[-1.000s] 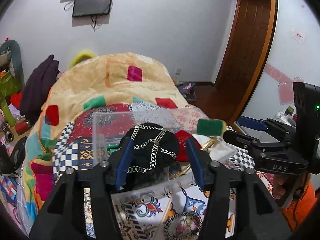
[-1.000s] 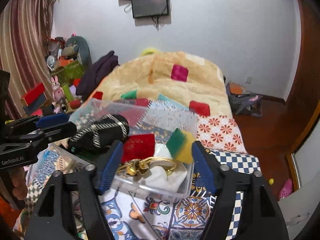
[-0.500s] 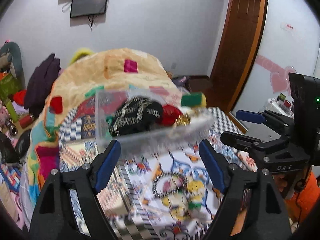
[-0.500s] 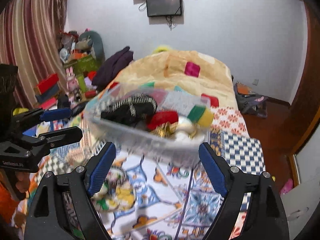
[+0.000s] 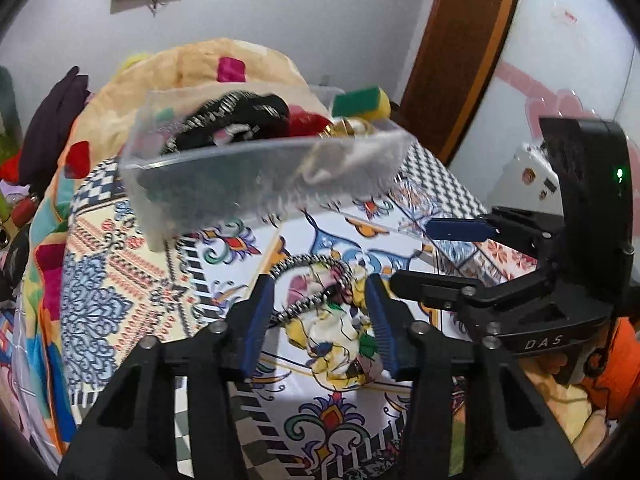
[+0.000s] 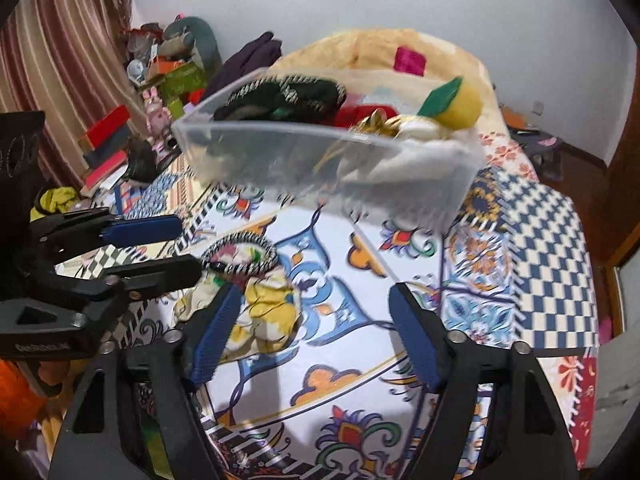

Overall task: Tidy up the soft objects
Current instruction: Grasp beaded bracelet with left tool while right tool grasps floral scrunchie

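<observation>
A clear plastic bin [image 5: 256, 176] sits on the patterned bedspread, also in the right wrist view [image 6: 328, 164]. It holds a black chain-trimmed item [image 5: 240, 120], a red item [image 5: 308, 122], a white cloth and a green-and-yellow sponge [image 6: 456, 98]. Nearer me, a yellow-and-white floral cloth with a black-and-white cord [image 5: 332, 320] lies on the bed, also in the right wrist view [image 6: 256, 300]. My left gripper [image 5: 318, 320] is open with its fingers on either side of this cloth. My right gripper [image 6: 312, 332] is open, just right of the cloth.
A folded beige quilt [image 5: 192, 68] lies behind the bin. Dark clothes [image 6: 248, 60], boxes and toys [image 6: 160, 80] crowd the left side of the bed. A wooden door frame [image 5: 460, 48] stands at the right.
Both grippers have pulled back from the bin and dropped toward the floral cloth near me. The left jaws have narrowed around the cloth. The bin now sits farther away.
</observation>
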Demonstrator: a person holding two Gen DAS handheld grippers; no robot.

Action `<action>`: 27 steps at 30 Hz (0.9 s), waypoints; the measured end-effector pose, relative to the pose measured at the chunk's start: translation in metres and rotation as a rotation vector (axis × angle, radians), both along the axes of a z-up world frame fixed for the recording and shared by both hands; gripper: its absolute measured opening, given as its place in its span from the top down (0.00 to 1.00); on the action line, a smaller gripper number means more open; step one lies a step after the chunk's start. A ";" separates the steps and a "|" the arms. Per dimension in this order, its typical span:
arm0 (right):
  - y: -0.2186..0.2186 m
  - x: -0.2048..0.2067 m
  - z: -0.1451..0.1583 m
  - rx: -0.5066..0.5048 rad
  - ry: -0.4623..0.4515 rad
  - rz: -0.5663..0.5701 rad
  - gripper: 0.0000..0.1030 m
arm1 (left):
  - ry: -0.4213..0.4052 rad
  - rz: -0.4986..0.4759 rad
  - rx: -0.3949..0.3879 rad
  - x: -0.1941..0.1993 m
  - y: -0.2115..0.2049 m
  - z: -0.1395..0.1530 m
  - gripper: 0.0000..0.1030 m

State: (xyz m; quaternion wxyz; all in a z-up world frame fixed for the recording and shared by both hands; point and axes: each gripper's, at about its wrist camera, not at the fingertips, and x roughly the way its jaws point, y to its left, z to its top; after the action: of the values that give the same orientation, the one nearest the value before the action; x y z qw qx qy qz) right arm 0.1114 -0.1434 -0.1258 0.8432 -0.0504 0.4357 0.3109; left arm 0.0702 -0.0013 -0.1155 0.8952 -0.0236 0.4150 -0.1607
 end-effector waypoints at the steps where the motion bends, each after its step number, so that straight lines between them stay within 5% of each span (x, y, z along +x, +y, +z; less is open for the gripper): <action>1: 0.002 0.000 -0.002 -0.001 0.008 0.008 0.38 | 0.002 -0.005 0.004 0.001 -0.001 -0.002 0.59; 13: 0.016 -0.002 -0.018 -0.015 0.072 0.076 0.63 | 0.029 0.010 0.006 0.006 0.002 -0.015 0.78; 16: 0.019 -0.005 -0.017 -0.019 0.064 0.092 0.75 | 0.034 0.013 -0.002 0.006 0.003 -0.015 0.93; 19: 0.022 -0.006 -0.017 -0.009 0.069 0.109 0.89 | 0.038 0.023 -0.008 0.005 0.006 -0.016 0.93; 27: 0.010 -0.001 -0.011 0.020 0.052 0.055 0.94 | -0.015 0.046 -0.015 -0.008 0.015 -0.001 0.93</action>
State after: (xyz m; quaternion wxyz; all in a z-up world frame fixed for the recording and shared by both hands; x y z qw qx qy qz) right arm 0.1100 -0.1330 -0.1371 0.8231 -0.0456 0.4530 0.3393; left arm 0.0618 0.0139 -0.1160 0.9016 -0.0387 0.4063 -0.1435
